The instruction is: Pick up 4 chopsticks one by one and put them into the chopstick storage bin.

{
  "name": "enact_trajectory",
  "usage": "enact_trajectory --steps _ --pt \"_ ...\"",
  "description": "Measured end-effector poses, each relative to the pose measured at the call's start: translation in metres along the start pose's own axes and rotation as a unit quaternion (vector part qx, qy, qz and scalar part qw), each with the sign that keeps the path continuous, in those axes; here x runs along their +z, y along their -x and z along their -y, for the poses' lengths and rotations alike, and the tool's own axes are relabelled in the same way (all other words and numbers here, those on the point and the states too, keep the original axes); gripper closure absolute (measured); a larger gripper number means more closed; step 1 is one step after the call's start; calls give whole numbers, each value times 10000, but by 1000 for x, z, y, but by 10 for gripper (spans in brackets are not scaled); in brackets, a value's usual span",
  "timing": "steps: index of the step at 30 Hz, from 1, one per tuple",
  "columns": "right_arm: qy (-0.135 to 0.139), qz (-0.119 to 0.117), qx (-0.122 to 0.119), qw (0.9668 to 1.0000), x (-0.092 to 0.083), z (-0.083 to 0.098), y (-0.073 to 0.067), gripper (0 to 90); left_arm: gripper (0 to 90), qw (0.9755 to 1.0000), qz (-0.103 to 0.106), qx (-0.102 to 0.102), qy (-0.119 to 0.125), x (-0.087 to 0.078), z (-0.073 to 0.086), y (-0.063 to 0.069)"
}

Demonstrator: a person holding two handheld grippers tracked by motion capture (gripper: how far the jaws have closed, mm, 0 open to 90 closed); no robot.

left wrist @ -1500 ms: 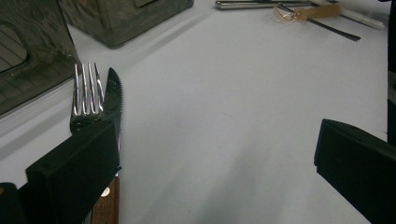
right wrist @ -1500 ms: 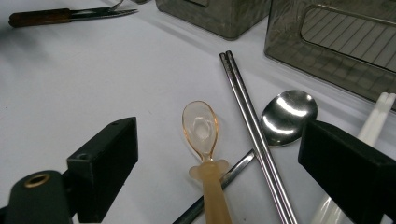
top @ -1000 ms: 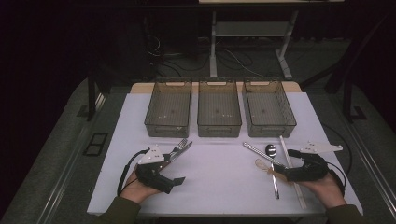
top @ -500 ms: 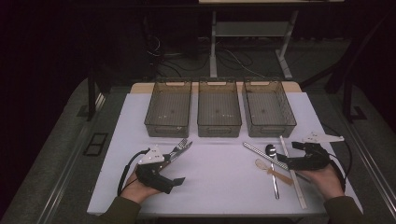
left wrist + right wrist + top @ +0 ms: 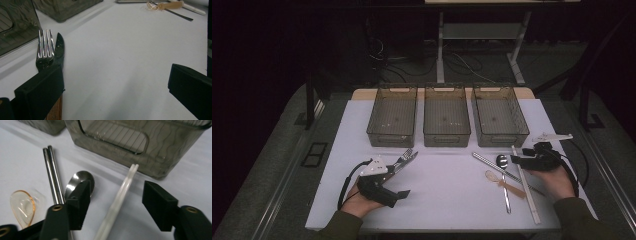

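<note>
White chopsticks (image 5: pixel 119 202) are seen lying between the half-closed jaws of the right tongs (image 5: pixel 117 202), which have just been closing, ungripped; long axis runs from near-right worktop (image 5: pixel 447 200) edge toward the right bin (image 5: pixel 499 116). Left tongs (image 5: pixel 112 87) are held released.

white chopsticks (image 5: pixel 117 202) | pair, side by side (translucent) | flat on table, near right bin
</note>
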State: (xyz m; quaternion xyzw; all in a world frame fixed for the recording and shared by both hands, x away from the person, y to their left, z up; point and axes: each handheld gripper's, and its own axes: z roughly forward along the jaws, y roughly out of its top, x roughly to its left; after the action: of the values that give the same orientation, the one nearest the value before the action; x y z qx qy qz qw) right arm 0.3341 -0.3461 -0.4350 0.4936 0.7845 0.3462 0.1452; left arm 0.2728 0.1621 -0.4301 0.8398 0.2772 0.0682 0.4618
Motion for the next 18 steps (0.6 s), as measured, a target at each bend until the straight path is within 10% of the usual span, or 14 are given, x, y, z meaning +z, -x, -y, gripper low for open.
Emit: enact_trajectory --steps 18 --pt "-501 183 -80 9985 11 3 -3 611 0 10000 4 -23 10 0 0 -1"
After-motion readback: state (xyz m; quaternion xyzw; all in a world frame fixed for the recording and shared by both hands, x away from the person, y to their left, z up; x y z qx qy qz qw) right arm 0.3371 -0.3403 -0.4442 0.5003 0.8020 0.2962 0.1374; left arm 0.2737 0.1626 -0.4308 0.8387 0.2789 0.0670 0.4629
